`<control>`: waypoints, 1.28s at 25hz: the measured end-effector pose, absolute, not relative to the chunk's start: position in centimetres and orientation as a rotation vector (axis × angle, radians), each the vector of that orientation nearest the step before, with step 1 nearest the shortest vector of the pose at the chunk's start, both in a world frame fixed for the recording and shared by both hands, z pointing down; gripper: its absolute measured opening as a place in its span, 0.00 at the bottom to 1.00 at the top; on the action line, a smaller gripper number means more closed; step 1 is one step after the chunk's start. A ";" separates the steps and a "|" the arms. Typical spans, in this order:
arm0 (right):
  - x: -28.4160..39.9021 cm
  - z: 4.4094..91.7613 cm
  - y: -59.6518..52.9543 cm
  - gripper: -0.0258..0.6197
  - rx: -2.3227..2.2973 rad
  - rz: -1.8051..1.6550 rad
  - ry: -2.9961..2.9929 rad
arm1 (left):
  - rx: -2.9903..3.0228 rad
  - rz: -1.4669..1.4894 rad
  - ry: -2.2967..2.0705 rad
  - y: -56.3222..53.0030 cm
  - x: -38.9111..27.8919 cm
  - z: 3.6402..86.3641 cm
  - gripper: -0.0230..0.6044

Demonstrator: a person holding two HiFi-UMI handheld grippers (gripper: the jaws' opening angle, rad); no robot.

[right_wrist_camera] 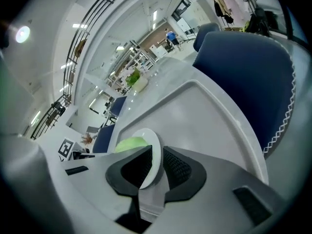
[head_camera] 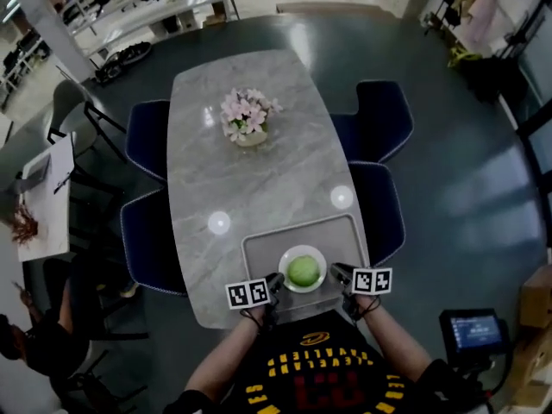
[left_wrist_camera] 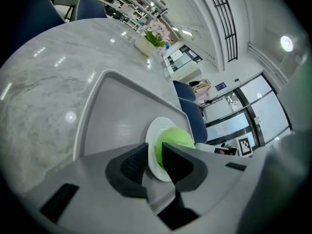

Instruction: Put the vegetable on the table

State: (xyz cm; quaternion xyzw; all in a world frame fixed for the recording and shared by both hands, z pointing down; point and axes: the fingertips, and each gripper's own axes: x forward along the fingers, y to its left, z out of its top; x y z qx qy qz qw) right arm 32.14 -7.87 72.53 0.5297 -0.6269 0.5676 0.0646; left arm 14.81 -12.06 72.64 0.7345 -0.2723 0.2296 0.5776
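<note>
On the left, the left tongs [left_wrist_camera: 154, 151] are pinched on the near-left rim of a white plate [head_camera: 285, 260], with the rim running up between the two dark pads and the green just behind them. The plate sits at the near end of a grey tray [head_camera: 259, 250], which lies on the near end of the marble desk [head_camera: 250, 188], so the grip falls close to the person's body. The vegetable [head_camera: 304, 271], a round pale-green head, rests in the middle of the plate and touches neither tool. That fits a plan to carry it by its dish and not squeeze it. On the right, the right tongs [right_wrist_camera: 157, 156] nip the opposite rim in the same way, with the plate edge sandwiched between the ribbed pads. With one grip on each side, the load should stay balanced and level when lifted. As I judge it, the plate has yet to leave the tray, and bare marble lies just past the tray on both sides.
</note>
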 end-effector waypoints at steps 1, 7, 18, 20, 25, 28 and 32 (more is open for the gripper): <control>32.0 72.9 -8.0 0.13 1.565 1.721 -1.890 | 1.707 0.538 -0.648 -12.0 14.9 73.0 0.16; 31.2 75.1 -9.3 0.13 1.412 1.710 -1.889 | 1.674 0.531 -0.680 -12.2 16.2 74.7 0.16; 30.2 76.1 -9.8 0.13 1.292 1.655 -1.922 | 1.608 0.458 -0.702 -12.6 16.4 75.6 0.12; 30.2 76.1 -9.8 0.13 1.279 1.671 -1.925 | 1.612 0.458 -0.710 -12.7 16.4 75.7 0.10; 30.2 76.2 -9.5 0.12 1.240 1.749 -1.945 | 1.605 0.449 -0.719 -12.6 16.4 75.7 0.10; 30.3 76.5 -9.7 0.11 1.235 1.819 -1.931 | 1.610 0.447 -0.714 -12.6 16.3 75.8 0.10; 30.5 76.0 -10.1 0.09 1.223 1.902 -1.935 | 1.586 0.452 -0.720 -12.7 16.5 75.9 0.10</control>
